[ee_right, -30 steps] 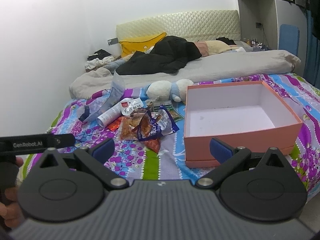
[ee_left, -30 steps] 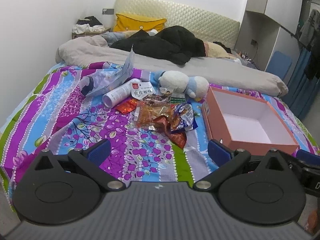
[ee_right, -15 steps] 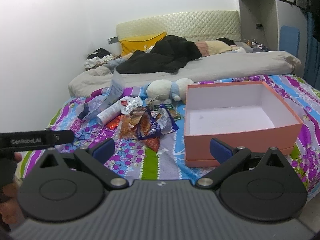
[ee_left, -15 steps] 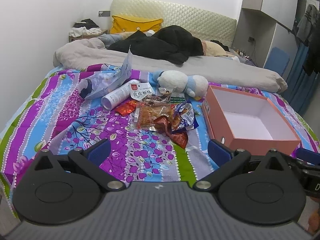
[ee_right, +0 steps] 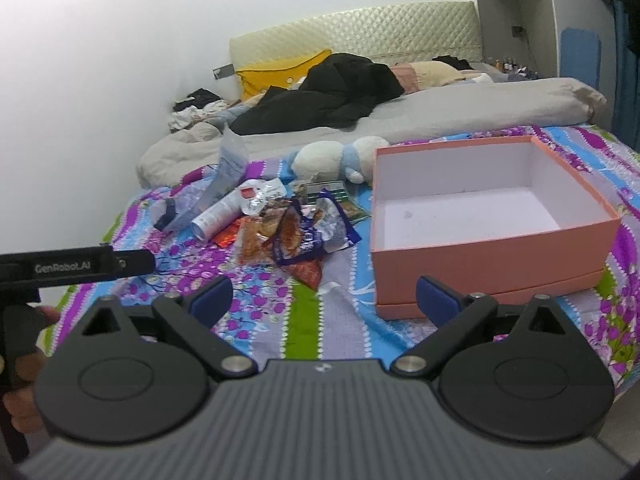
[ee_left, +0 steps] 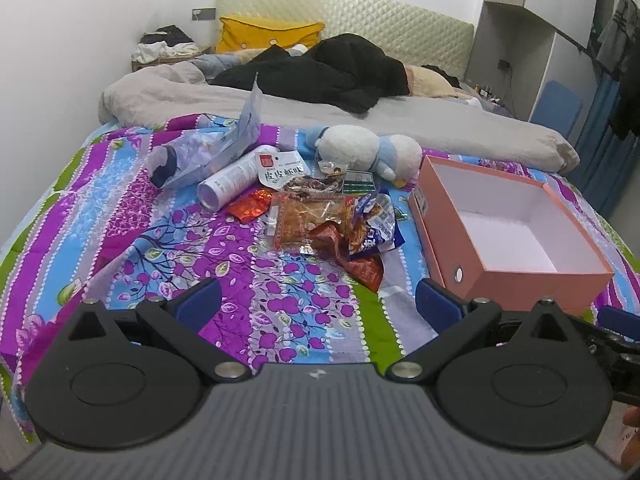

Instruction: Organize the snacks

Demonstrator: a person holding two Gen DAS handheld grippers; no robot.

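A heap of snack packets (ee_left: pixel 332 224) lies on the patterned bedspread: orange, red and blue-white wrappers, a white packet with red print (ee_left: pixel 280 168) and a white tube (ee_left: pixel 230 182). It also shows in the right wrist view (ee_right: pixel 288 232). An open, empty salmon-pink box (ee_left: pixel 516 276) (ee_right: pixel 480 256) stands to the right of the heap. My left gripper (ee_left: pixel 318 304) is open and empty, well short of the heap. My right gripper (ee_right: pixel 324 298) is open and empty, near the box's front left corner.
A white and blue plush toy (ee_left: pixel 368 152) lies behind the snacks. A clear plastic bag (ee_left: pixel 216 148) lies at the left. A grey duvet (ee_left: pixel 400 120) and black clothes (ee_left: pixel 332 72) cover the far bed. The left gripper's body (ee_right: pixel 72 266) shows at the left.
Both grippers have shifted slightly over the bed's near edge; the left view has tilted a little. Both stay open. Nothing on the bed has moved.
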